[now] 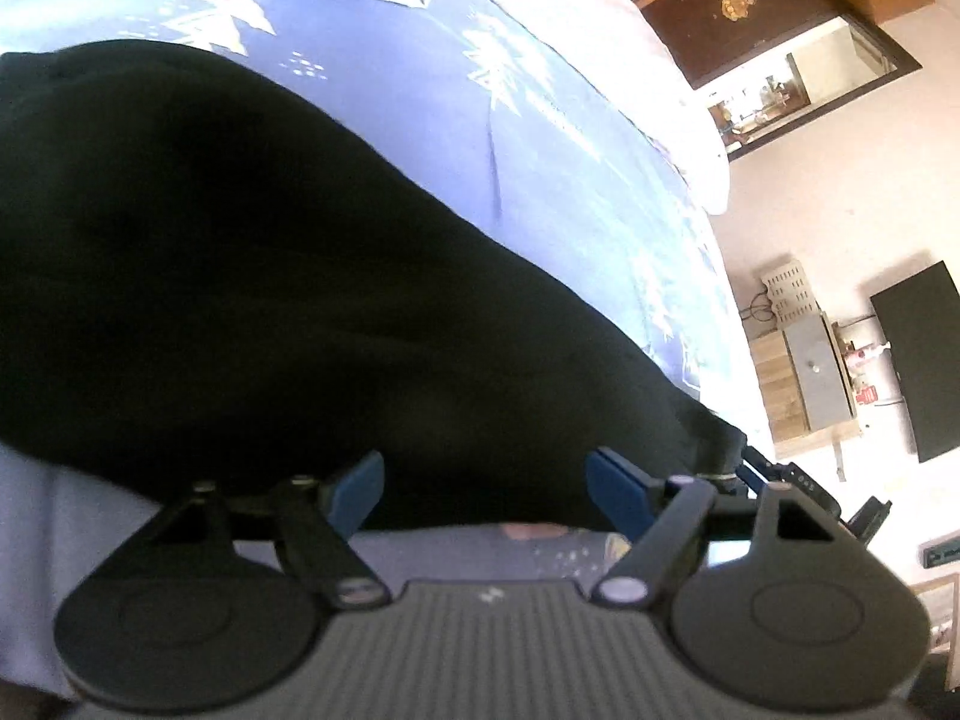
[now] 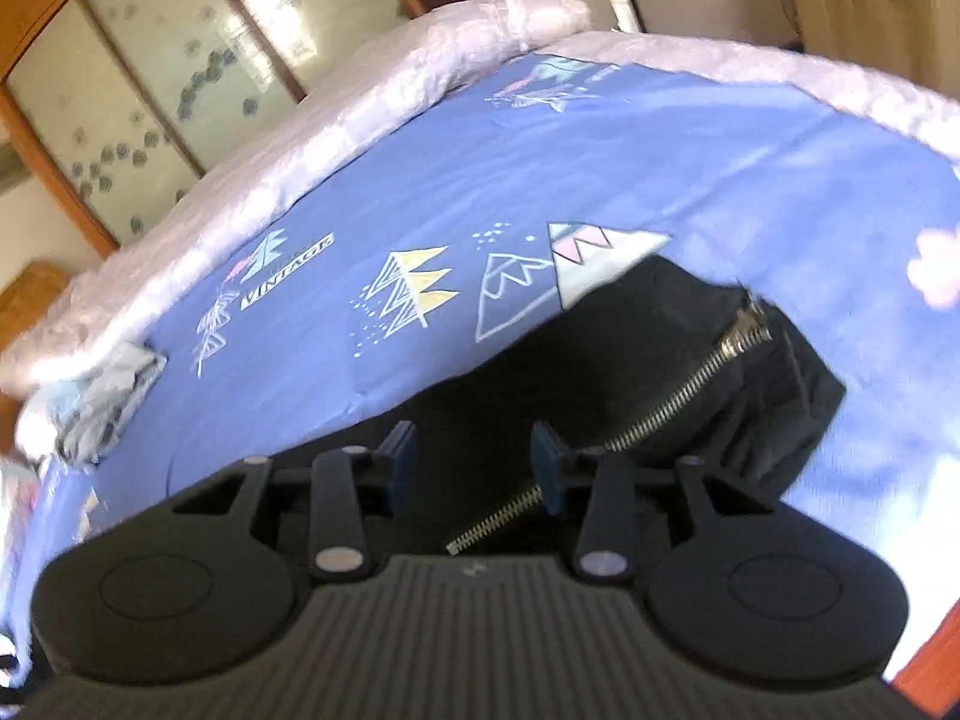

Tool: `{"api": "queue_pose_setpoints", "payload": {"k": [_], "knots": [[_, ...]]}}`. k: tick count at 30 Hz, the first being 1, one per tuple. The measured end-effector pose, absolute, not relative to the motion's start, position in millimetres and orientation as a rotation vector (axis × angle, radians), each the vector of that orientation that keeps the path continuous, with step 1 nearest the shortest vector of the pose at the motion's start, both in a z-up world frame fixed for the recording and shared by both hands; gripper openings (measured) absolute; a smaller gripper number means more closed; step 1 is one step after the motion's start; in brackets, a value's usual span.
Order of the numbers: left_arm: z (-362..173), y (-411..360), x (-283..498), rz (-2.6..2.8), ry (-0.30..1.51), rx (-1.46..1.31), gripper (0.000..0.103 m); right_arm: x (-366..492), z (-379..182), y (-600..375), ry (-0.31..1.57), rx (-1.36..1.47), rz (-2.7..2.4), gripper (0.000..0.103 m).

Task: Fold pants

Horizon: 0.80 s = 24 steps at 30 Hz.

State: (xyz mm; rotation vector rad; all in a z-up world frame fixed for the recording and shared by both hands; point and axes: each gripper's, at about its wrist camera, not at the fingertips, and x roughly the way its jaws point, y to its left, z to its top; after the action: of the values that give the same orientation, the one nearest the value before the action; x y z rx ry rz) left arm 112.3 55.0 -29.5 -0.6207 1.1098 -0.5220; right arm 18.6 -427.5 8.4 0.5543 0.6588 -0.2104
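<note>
1. black pants [image 1: 252, 276] lie on the blue printed bed sheet [image 1: 588, 192], reaching the bed's near edge.
2. left gripper [image 1: 485, 489] – jaws wide apart above the cloth at that edge, clamping nothing.
3. right gripper [image 2: 474, 465] – jaws apart over the pants' metal zipper [image 2: 678, 390], not pressing it.
4. a crumpled grey garment [image 2: 102, 402] sits near the bed's far corner.

The black pants [image 2: 630, 360] are matt woven cloth with a shiny metal zipper [image 2: 678, 390]. The blue printed bedsheet [image 2: 456, 180] is smooth cloth. Each hand-held gripper [image 1: 486, 486] has matt black plastic arms and blue pads [image 2: 402, 456].
</note>
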Motion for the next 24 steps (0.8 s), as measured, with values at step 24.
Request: {"api": "queue_pose_setpoints", "payload": {"k": [24], "knots": [[-59,20,121,-0.523,1.194,-0.56,0.082,173,-33,-257,0.886,-0.148,0.338,0.01]]}}
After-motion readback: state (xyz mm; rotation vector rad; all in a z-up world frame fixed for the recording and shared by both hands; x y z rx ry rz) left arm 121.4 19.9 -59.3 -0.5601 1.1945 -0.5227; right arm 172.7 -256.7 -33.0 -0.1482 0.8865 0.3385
